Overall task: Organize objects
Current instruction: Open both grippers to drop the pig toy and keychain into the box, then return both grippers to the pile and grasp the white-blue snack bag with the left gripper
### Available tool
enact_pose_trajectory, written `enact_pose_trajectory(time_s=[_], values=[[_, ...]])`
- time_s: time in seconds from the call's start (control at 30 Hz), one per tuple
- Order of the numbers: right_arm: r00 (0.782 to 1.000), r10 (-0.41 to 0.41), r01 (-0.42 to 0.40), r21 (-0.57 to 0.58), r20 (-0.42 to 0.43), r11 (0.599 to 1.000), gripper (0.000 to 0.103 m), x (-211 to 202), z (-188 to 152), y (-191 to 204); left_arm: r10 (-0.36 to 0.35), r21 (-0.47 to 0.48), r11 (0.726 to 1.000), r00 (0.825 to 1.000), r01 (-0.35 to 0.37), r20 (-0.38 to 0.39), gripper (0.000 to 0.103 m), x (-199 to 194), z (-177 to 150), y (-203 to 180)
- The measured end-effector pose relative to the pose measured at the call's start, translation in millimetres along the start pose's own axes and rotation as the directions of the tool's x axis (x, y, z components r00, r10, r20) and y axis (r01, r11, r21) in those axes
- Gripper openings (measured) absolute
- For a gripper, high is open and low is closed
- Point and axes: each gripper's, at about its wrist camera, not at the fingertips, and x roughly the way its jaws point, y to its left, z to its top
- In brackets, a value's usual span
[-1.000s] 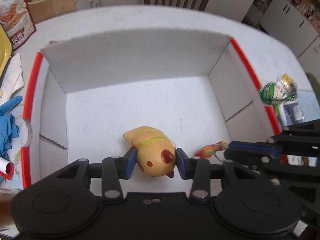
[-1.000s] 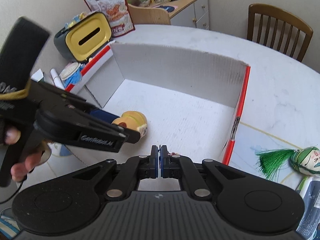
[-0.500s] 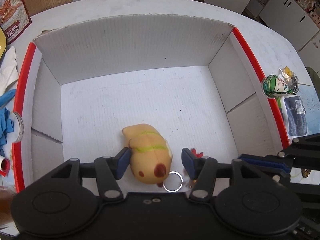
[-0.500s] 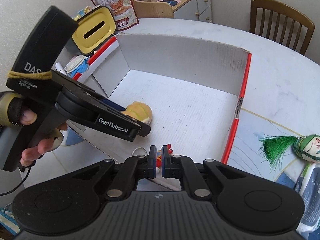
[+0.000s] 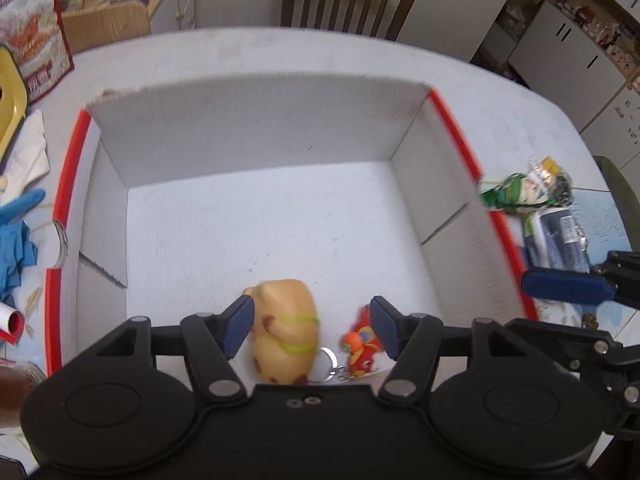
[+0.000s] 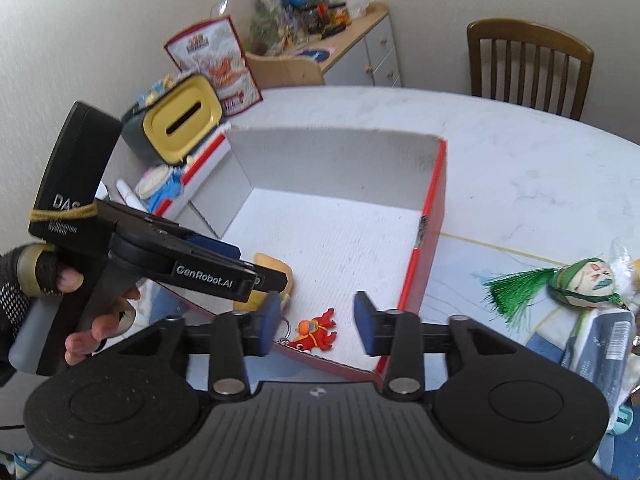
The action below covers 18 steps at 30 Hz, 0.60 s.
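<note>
Nearest the cameras, both grippers hang over the near edge of the white box [image 5: 256, 128] with nothing in them. The left gripper [image 5: 312, 326] has its jaws spread wide, and the yellow squishy toy [image 5: 286, 328] lies loose on the box floor between them, not pinched. The right gripper [image 6: 316, 322] is spread apart too, and the little red keychain figure [image 6: 316, 330] lies flat on the floor below it, its metal ring [image 5: 325, 364] just beside the yellow toy.

So two things look done and sitting in the box – both at the near end, with the rest of the floor bare.

Further out, there's plenty left, going by the task. To the right of the box, on the table [image 6: 520, 160], lie a green tasselled doll head [image 6: 580, 282] and a dark packet [image 5: 558, 236] next to it. On the left side there's a blue glove [image 5: 16, 232], some crumpled tissue [image 5: 28, 152] and a yellow-lidded container [image 6: 180, 124] – whether those count as part of the job, can't say.
</note>
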Motion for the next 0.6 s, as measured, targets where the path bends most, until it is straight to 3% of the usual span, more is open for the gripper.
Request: enact_pose_trajectory(time_s=[0.23,0.4,0.53,0.6], values=[[0.998,0.014,-0.014,0.005,0.056,1.000,0.054,-40,-9,-16,-0.016,0.009,1.000,0.997,0.015,0.070,0.067,-26,-3,-33],[0.995,0.011,-0.011,0.001,0.095,1.000,0.054,-72,-21,-33,-0.021,0.018,1.000,0.993,0.019,0.116,0.071,-42,-8,-62],[0.992,-0.006,0.007,-0.004,0.126,1.000,0.066,-99,-38,-48,-0.025,0.024,0.999,0.990,0.022,0.140,0.075,-51,-14,-86],[0.991,-0.017,0.018,-0.006,0.133,1.000,0.066,-111,-48,-57,-0.019,0.031,0.999,0.988,0.014,0.152,0.077,-52,-18,-99]])
